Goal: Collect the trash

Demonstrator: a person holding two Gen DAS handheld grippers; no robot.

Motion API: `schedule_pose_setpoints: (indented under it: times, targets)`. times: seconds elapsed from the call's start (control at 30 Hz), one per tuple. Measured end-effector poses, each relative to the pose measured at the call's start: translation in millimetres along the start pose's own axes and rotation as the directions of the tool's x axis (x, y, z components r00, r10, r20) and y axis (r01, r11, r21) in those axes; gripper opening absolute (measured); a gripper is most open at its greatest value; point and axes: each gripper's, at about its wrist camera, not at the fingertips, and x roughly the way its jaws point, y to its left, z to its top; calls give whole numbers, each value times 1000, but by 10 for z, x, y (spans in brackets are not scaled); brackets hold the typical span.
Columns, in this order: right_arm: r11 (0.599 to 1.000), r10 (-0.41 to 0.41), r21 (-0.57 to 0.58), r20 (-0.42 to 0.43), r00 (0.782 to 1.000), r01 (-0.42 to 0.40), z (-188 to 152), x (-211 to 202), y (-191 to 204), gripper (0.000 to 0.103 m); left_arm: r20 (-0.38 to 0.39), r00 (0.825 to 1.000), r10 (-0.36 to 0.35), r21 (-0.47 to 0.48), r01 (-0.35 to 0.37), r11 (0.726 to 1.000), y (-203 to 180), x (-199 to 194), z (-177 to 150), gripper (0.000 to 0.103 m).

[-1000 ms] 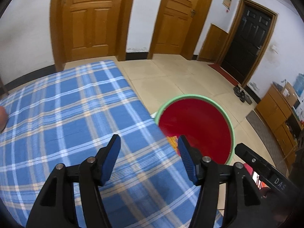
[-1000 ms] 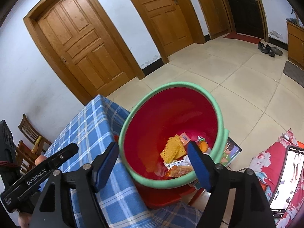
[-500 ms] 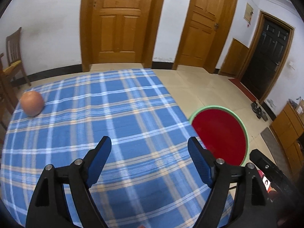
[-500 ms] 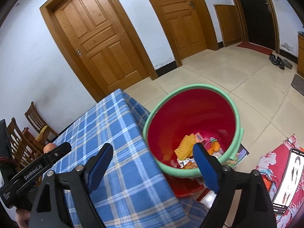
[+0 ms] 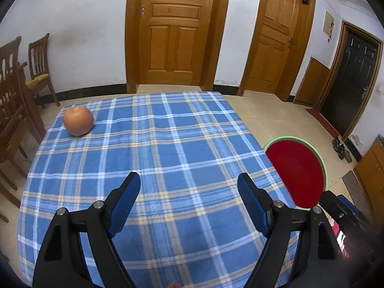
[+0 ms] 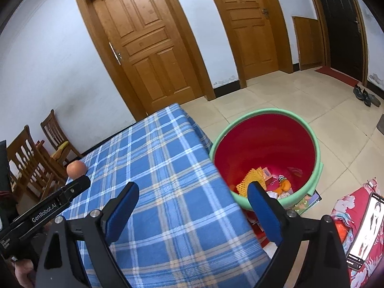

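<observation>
A red bin with a green rim stands on the floor at the table's right edge; it also shows in the left wrist view. Inside lie a yellow mesh piece and several wrappers. An orange fruit sits at the far left of the blue plaid tablecloth; it also shows in the right wrist view. My left gripper is open and empty above the table. My right gripper is open and empty over the table's right edge, beside the bin.
Wooden chairs stand left of the table. Wooden doors line the far wall. A red patterned cloth and a phone lie at the right. Shoes sit on the tiled floor.
Both grippers pulled back and up from the bin toward the table. The left view swung left, so the orange fruit and more tablecloth came into view. Both stayed open.
</observation>
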Motion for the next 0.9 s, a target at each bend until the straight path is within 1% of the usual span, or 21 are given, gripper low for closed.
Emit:
schedule_pose_setpoints:
  times: [0.2, 0.47, 0.73, 0.9]
  targets:
    - [999, 12, -40, -25, 1000, -13, -104, 34, 143, 94, -9, 1000, 24, -14, -25, 1000, 101, -54, -103, 82]
    - [997, 18, -78, -47, 999, -22, -211, 86, 268, 94, -6, 996, 85, -7, -85, 996, 175, -78, -209, 82]
    - [996, 21, -86, -60, 998, -27, -241, 114, 305, 94, -4, 993, 115, 4, -115, 993, 187, -61, -246, 82]
    - [996, 21, -84, -62, 998, -27, -248, 121, 306, 94, -5, 994, 114, 5, -114, 994, 179, -59, -252, 82]
